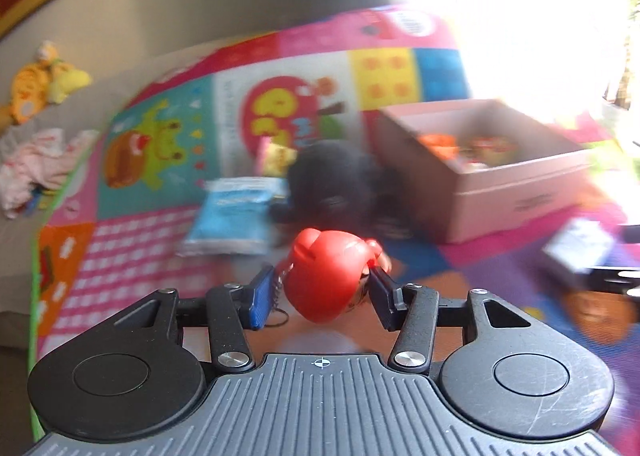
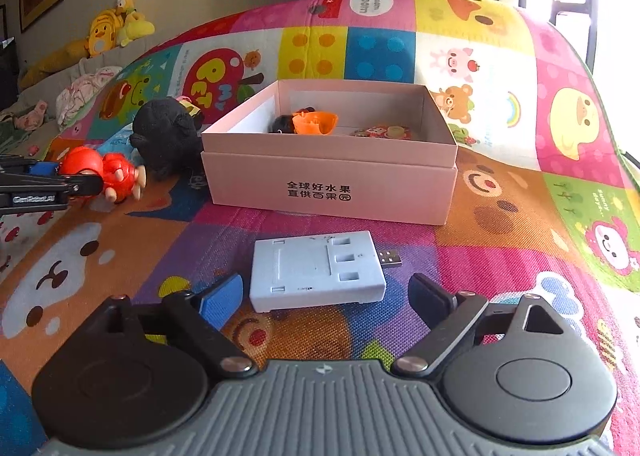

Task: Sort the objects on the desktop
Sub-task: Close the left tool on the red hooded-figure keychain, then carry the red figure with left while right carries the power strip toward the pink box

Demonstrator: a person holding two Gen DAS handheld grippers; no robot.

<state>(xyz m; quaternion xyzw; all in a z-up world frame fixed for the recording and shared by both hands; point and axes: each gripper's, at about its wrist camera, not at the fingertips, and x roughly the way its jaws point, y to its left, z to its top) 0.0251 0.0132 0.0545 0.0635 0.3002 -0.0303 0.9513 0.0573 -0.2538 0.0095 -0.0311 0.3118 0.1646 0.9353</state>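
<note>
So far the pink box (image 2: 328, 191) holds a few toys, my left gripper (image 1: 322, 288) clamps the red figurine (image 1: 332, 276), and my right gripper (image 2: 326, 298) gapes wide before the untouched grey USB block (image 2: 316, 272).

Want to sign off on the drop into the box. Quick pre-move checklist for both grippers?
1. Left gripper grip on the red toy figure: ok, both fingers press its sides.
2. Toy off the play mat: cannot tell, the left wrist view is blurred and the toy hangs low.
3. Pink box open with room inside: ok, no lid, only an orange piece and a few small items at the back.
4. Path from toy to box: not ok, the black plush sits between them; go over it.
5. Right gripper: ok, open, fingers either side of the grey adapter, not touching.
</note>
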